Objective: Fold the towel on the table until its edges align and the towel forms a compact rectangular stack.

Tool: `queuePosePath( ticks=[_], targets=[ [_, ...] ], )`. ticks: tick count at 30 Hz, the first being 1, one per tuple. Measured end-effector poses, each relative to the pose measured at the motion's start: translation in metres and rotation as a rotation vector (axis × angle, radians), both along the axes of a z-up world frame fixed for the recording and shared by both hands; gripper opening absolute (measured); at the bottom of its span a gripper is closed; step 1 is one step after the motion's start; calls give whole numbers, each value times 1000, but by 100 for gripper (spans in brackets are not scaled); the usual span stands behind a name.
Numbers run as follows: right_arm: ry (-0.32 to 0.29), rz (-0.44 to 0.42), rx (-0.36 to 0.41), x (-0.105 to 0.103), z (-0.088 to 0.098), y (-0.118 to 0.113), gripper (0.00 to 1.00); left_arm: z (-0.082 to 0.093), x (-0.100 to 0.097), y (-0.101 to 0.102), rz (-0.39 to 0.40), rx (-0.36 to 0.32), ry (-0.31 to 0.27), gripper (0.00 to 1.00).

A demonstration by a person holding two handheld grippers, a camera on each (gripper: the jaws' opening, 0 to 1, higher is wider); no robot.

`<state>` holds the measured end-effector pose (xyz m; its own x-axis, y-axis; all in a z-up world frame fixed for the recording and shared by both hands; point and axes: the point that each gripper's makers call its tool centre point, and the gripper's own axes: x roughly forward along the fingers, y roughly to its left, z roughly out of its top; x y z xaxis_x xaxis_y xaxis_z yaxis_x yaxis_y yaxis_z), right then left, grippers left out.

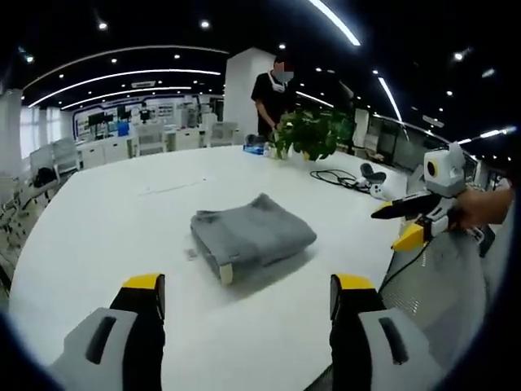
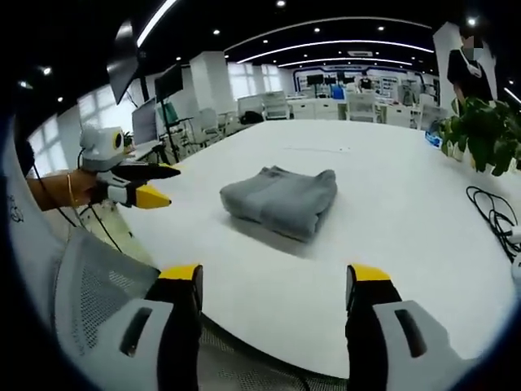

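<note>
Left gripper: jaws spread wide, nothing between them, held back over the near edge of the tabletop. Straight ahead, grey towel lying mid-tabletop, well clear of every edge, already a thick folded bundle, layers a bit uneven at the top. Long axis running slantwise, white tag end pointing toward the near edge. Right gripper: equally wide, empty, hanging off the tabletop's near edge above a mesh chair back. Towel ahead of both, apart from both. Neither clearly nearer. Plant near the far edge.
</note>
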<state>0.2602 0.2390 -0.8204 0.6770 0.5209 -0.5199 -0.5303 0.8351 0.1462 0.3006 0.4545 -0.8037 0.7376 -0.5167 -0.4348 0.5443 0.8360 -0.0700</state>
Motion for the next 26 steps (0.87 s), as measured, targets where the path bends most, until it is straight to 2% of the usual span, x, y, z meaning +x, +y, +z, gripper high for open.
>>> queuePosePath(
  ticks=[10, 26],
  targets=[
    [22, 0, 18, 2, -7, -2, 75, -11, -13, 4, 13, 2, 33, 88],
    [35, 17, 35, -2, -11, 4, 77, -10, -22, 15, 29, 25, 45, 88]
  ],
)
